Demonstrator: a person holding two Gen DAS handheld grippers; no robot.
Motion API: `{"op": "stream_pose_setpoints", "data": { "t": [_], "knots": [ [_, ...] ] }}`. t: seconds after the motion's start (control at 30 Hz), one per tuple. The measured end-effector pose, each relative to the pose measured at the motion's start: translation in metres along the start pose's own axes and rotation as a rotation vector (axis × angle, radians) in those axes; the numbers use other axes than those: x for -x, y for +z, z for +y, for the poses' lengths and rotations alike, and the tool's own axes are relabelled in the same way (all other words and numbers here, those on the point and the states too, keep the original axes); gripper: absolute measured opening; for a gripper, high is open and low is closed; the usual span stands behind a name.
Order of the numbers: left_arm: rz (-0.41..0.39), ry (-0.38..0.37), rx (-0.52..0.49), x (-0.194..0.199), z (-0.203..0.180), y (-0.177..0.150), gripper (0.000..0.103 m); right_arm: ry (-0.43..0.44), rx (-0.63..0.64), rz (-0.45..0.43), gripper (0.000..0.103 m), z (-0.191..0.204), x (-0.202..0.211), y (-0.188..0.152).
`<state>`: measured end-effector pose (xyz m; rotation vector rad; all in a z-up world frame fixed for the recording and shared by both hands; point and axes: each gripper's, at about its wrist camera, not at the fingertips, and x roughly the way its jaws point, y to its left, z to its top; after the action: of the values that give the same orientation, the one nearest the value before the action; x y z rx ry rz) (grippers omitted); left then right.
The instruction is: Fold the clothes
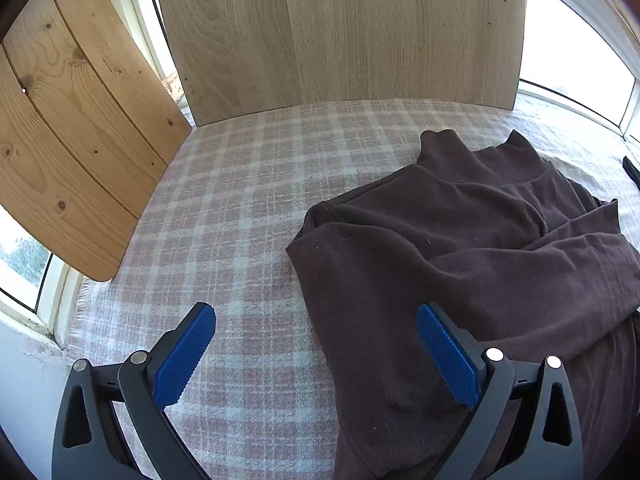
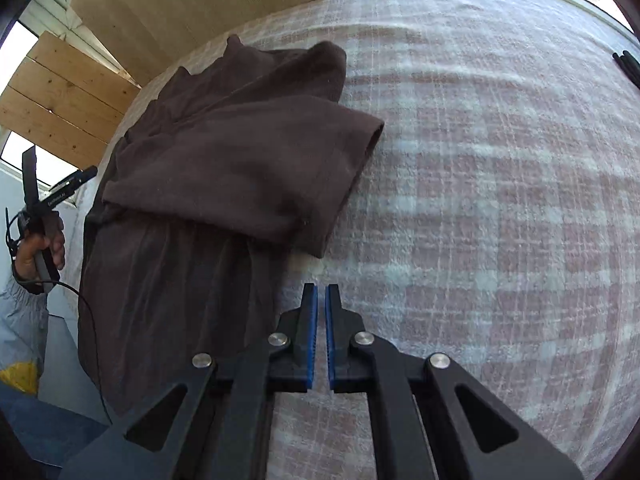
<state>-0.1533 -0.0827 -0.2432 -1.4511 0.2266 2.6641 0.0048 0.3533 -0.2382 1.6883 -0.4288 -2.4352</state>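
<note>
Jaws: L gripper [image 1: 316, 354] wide, R gripper [image 2: 321, 334] closed

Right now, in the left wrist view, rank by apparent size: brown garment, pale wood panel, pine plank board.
1. Brown garment and pale wood panel: too alike to rank; the garment lies nearer.
2. Pine plank board: smallest, partly cut off.

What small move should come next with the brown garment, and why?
Probably bring the open left tool down onto the near edge of the garment and close on it. The sleeves already lie folded across the body, both tools hold nothing, and the right tool is shut over the bare blanket, beside the cloth.
</note>
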Motion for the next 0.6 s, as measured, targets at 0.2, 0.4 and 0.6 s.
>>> {"op": "stream_pose_setpoints", "data": {
  "t": [0.2,0.4,0.6],
  "knots": [
    [-0.029,0.056,-0.018,-0.024,-0.011,0.010,0.102,-0.049,-0.012,-0.091,0.016,-0.014,0.011,0.020],
    [-0.002,0.074,0.034,-0.032,-0.010,0.005,0.102,-0.045,-0.097,-0.106,0.036,-0.028,-0.019,0.055],
    [0.012,0.075,0.054,-0.036,-0.011,0.003,0.103,0.011,-0.044,-0.087,0.003,0.000,-0.037,0.074]
  ]
}}
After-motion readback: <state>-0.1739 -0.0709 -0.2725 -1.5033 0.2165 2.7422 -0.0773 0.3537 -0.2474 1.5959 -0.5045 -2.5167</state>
